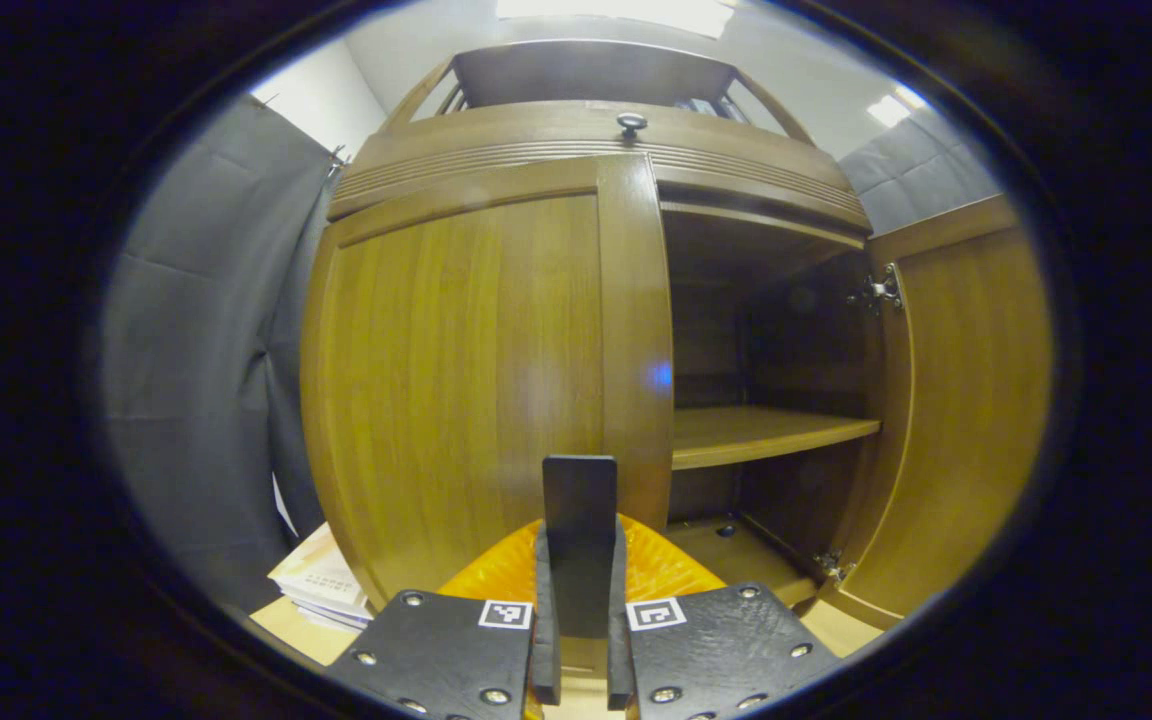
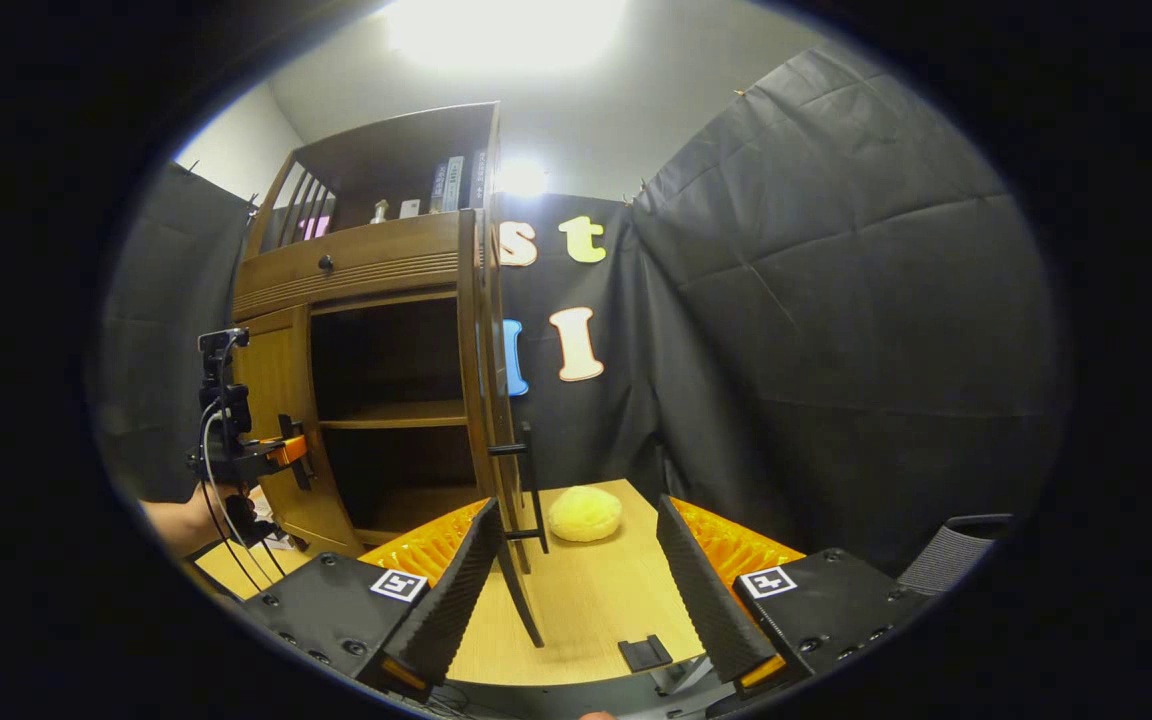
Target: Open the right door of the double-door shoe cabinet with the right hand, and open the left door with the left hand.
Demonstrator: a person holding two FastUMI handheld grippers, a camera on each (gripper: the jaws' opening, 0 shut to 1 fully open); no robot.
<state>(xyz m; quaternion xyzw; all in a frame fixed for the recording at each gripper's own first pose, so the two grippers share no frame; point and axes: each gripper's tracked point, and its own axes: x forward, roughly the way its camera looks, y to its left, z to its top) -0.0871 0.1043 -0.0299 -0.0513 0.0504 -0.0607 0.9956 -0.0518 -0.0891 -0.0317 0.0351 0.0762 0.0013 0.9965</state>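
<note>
My left gripper (image 1: 579,560) has its fingers pinched on the dark handle (image 1: 579,510) of the left door (image 1: 466,380), which sits flat and closed straight ahead of it. Off to its right, the right door (image 1: 966,400) stands swung out, baring the shelf (image 1: 766,432) inside. My right gripper (image 2: 576,580) is spread wide and grips nothing; the open door's edge (seen end-on) lies between its fingers, nearer the left one. A yellow sponge (image 2: 585,513) rests on the tabletop (image 2: 596,610) ahead.

Wooden table (image 2: 596,600): shoe cabinet (image 2: 366,270), yellow sponge (image 2: 584,513), papers (image 1: 321,585).
</note>
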